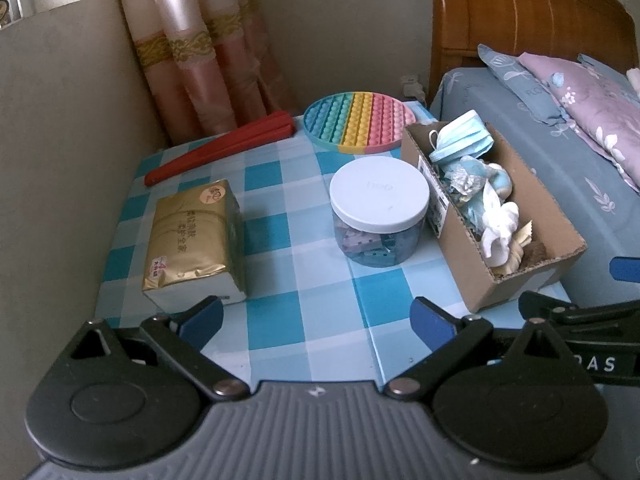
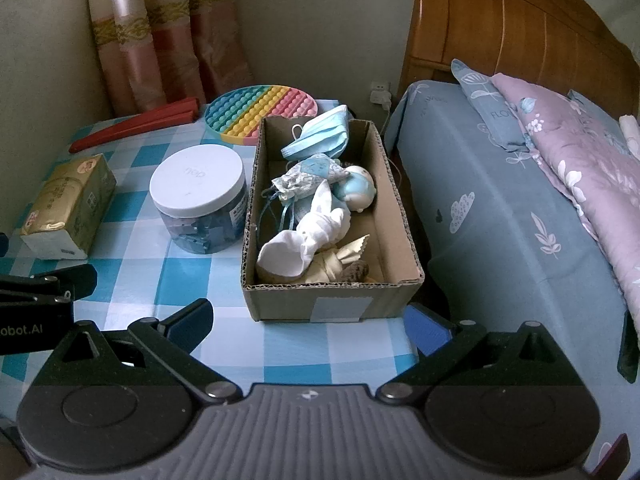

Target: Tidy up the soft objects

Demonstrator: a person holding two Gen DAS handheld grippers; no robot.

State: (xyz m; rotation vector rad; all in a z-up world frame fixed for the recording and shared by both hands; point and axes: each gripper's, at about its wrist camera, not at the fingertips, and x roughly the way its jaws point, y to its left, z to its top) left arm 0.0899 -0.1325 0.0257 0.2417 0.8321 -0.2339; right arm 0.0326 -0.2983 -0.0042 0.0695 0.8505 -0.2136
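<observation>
Take the cardboard box (image 2: 332, 220) as your landmark: it sits on the checked worktop (image 2: 132, 292) at the edge next to the bed (image 2: 500, 220), and the soft things are already in it. The blue face masks (image 2: 316, 136) lie at the far end, the foil-and-blue sachet (image 2: 308, 176) and a round pale-blue toy (image 2: 358, 190) in the middle, and the white cloth bundle (image 2: 312, 236) at the near end, with a cream one tucked under it.

The box's long axis runs straight away from your right gripper (image 2: 308, 326), so its short near wall faces those jaws head on. The jaws stand wide open with nothing in them, about as wide as that wall, and they are pulled back just short of it.

Your left gripper (image 1: 316, 320) is also wide open and empty, but from it the box (image 1: 520, 216) lies off to the right and at an angle. Left of the box are the white-lidded jar (image 1: 378, 208) just beside it, the gold tissue pack (image 1: 196, 240) farther left, the rainbow bubble mat (image 1: 358, 122) touching its far left corner and a red folded fan (image 1: 216, 148) beyond.

I judge the right hand to be nearer and better aligned for anything in the box. The tissue pack, soft and outside it, falls to your left.
</observation>
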